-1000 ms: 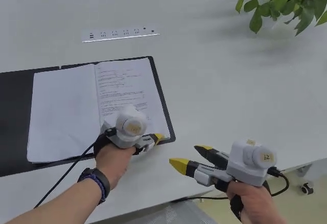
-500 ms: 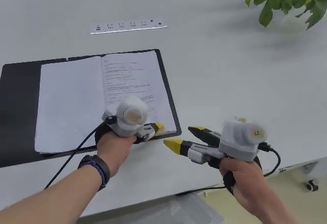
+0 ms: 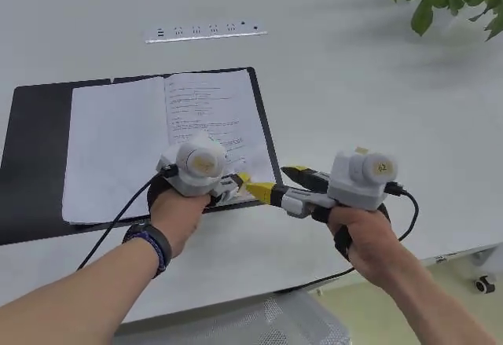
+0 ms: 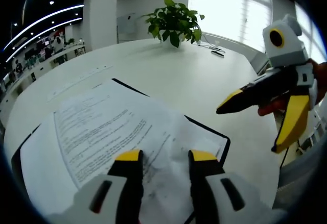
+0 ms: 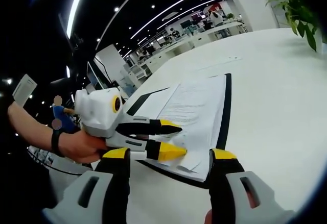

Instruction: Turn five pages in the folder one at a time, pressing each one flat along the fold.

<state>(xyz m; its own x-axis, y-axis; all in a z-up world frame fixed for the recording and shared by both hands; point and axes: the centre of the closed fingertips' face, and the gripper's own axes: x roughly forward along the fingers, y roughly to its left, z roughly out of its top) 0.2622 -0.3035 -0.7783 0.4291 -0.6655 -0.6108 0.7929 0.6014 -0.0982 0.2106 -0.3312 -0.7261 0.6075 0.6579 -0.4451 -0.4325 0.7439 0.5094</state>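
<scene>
while the left gripper sits spread over the near corner of the right page, the right gripper, jaws apart too, hangs just beside it at the edge of the folder, open on the table. best bet: nip one sheet only, lift slowly, then press along the fold.

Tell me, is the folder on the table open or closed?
Open: the folder lies spread flat, with a blank page beside a printed page, both facing up.
</scene>
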